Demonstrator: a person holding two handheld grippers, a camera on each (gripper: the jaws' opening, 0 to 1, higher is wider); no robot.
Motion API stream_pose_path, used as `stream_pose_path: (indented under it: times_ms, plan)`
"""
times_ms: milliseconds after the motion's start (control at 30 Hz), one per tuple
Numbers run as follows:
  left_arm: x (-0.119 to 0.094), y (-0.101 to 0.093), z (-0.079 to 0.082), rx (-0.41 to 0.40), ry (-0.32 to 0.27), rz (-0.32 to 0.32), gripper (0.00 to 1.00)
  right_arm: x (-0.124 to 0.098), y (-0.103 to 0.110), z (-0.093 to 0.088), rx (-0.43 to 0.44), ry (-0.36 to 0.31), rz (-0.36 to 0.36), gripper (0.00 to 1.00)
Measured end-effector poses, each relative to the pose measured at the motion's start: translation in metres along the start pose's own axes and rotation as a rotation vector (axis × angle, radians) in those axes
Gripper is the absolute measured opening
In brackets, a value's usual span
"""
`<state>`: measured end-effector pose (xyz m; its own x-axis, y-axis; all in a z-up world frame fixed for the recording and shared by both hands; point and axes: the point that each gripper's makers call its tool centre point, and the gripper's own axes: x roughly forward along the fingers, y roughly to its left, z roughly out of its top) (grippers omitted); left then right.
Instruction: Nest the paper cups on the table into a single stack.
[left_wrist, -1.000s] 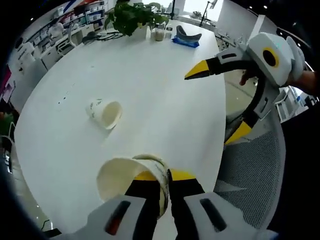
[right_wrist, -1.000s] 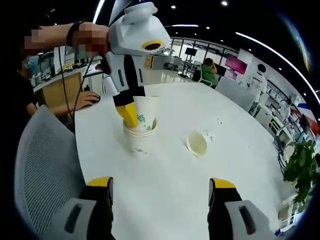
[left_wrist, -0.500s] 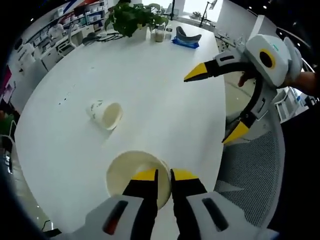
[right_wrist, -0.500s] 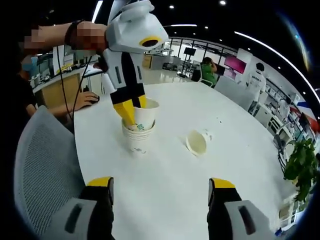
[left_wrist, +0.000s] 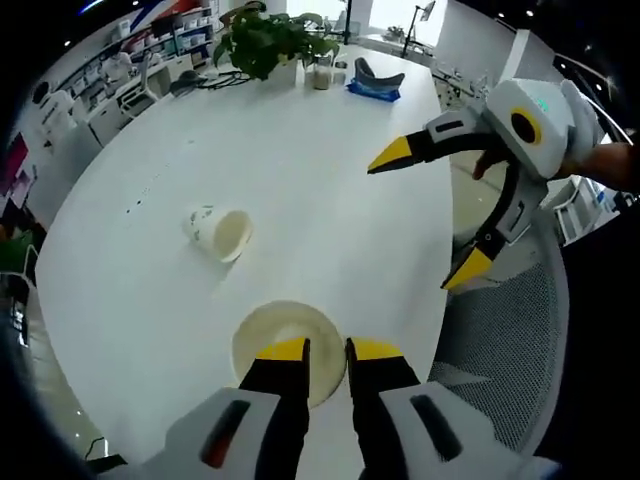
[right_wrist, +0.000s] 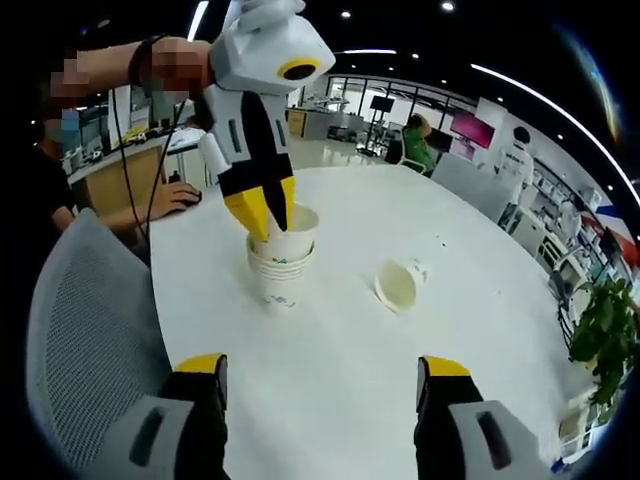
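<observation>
A stack of white paper cups (right_wrist: 280, 272) stands upright on the round white table (right_wrist: 330, 340). My left gripper (right_wrist: 266, 212) comes down from above and is shut on the rim of the top cup, which sits nested deep in the stack. In the left gripper view I look straight down into that cup (left_wrist: 283, 335), with my left gripper (left_wrist: 326, 350) at its right rim. One more paper cup (left_wrist: 220, 232) lies on its side farther out on the table, also seen to the stack's right (right_wrist: 397, 285). My right gripper (right_wrist: 320, 365) hangs open over bare table, apart from the cups (left_wrist: 430, 212).
A grey mesh chair (right_wrist: 85, 330) stands at the table's edge beside the stack (left_wrist: 500, 340). A potted plant (left_wrist: 265, 35) and a blue object (left_wrist: 372, 80) sit at the far end of the table. A person (right_wrist: 415, 140) sits in the background.
The left gripper has lowered the tilted top cup into the stack and set it upright and deeper. The right gripper has stayed still and open.
</observation>
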<state>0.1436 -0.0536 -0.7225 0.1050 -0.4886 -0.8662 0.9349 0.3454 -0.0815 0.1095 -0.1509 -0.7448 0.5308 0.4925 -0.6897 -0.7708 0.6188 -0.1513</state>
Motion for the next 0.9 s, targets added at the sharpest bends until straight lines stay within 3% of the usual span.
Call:
stream_pose_path:
  times_ms: [333,667,900]
  plan:
    - [-0.012,0.001,-0.002,-0.036,-0.043,0.027,0.14,0.000,-0.002,0.000,-0.008,0.005,0.001,0.77]
    - [-0.020,0.007,-0.015,-0.101,-0.098,0.055,0.26,0.006,0.001,0.007,-0.028,-0.002,0.017,0.77]
    - [-0.031,0.015,-0.027,-0.195,-0.187,0.093,0.33,0.009,-0.001,0.007,-0.027,0.003,0.021,0.77]
